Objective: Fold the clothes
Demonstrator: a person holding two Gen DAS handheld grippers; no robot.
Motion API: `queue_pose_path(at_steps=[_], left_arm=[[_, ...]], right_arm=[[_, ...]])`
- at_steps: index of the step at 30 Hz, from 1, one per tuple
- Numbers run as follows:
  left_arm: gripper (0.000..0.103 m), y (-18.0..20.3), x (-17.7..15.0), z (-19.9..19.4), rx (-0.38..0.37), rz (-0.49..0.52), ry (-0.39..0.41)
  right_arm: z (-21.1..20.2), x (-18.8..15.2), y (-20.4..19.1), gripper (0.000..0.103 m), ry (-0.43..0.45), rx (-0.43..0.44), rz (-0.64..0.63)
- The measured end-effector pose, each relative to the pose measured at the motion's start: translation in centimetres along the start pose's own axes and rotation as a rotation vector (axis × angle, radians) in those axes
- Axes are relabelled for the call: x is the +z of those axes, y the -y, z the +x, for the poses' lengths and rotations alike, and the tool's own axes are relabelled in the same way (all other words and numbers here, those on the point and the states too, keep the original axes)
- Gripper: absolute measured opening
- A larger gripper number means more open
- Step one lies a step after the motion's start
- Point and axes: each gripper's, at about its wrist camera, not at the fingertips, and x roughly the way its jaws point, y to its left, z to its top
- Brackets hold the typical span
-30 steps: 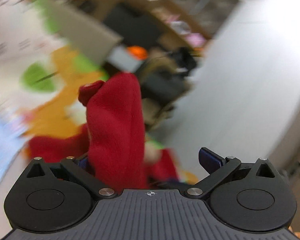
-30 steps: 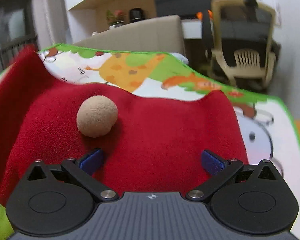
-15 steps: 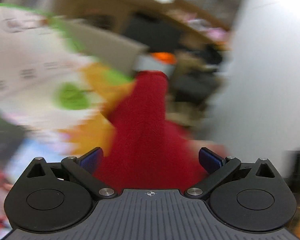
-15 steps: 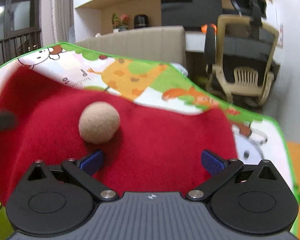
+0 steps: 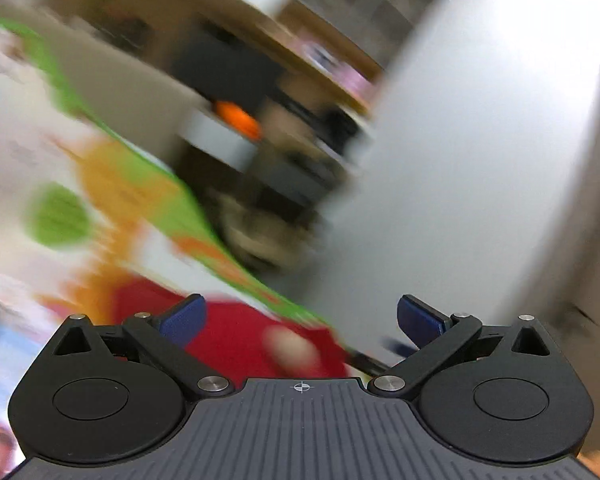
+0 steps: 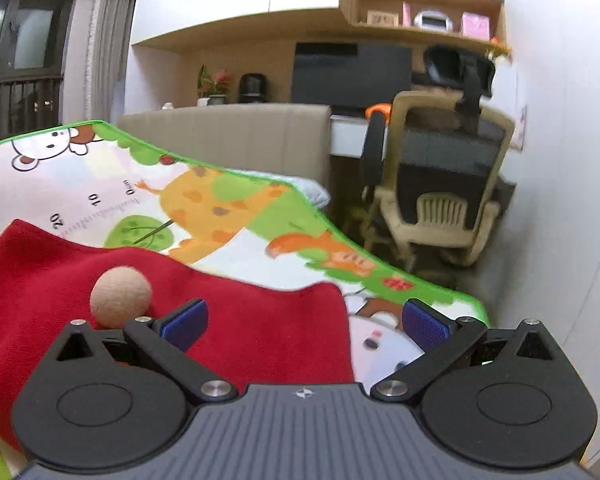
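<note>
A red fleece garment [image 6: 260,328] with a beige pom-pom [image 6: 120,302] lies spread on a colourful animal-print mat [image 6: 204,208]. My right gripper [image 6: 304,322] hovers open just above the garment's near right part, with nothing between its blue fingers [image 6: 184,320]. The left wrist view is heavily blurred. In it the red garment [image 5: 236,344] and a pale blur that may be the pom-pom [image 5: 292,350] sit low between the fingers of my left gripper [image 5: 300,320], which is open and empty.
A beige office chair [image 6: 440,184] and a desk stand beyond the mat's far right edge. A beige padded sofa back [image 6: 228,136] rises behind the mat. A white wall [image 5: 480,160] is close on the right.
The red fold that stood up between my left fingers has dropped low onto the mat, and the left gripper has swung away fast. The right gripper has lifted and tilted back.
</note>
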Motion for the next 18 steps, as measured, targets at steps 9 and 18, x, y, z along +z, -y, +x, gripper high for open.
queue_pose_path(at_steps=[9, 18], left_arm=[[0.103, -5.3, -0.4, 12.0, 0.312, -0.061, -0.279], [0.103, -3.2, -2.1, 12.1, 0.392, 0.116, -0.307]], right_arm=[[9.5, 0.2, 0.5, 0.103, -0.173, -0.12, -0.182], [8.7, 0.1, 3.1, 0.103, -0.17, -0.115, -0.073]])
